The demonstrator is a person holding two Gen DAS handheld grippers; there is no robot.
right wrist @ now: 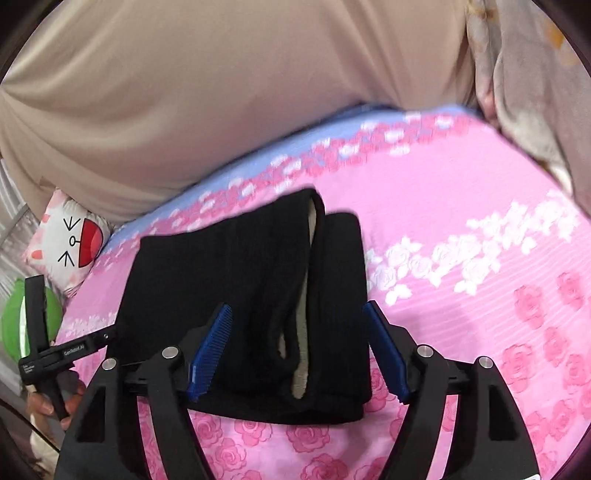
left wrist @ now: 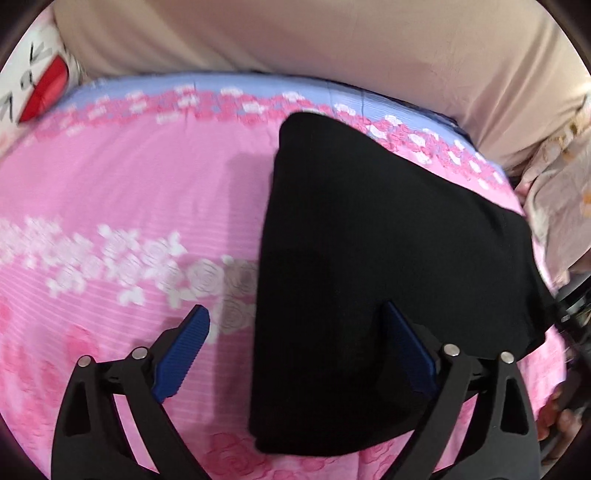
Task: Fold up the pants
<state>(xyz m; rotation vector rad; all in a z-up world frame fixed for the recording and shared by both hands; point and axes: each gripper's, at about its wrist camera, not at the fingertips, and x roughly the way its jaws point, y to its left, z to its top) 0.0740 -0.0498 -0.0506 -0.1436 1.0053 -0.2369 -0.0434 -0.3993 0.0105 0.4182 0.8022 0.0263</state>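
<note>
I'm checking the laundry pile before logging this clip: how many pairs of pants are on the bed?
1. The black pants lie folded on the pink floral bedsheet, ahead of the open right claw and left claw. Another pair could be out of view.

Both looking down close from opposite sides, along open blue-padded fingers. Sharing the folded black fabric pants (left wrist: 373,280) (right wrist: 255,295), pink rose-print bedsheet (left wrist: 122,192) (right wrist: 461,206), beige curtain (left wrist: 295,33) (right wrist: 184,92).
</note>
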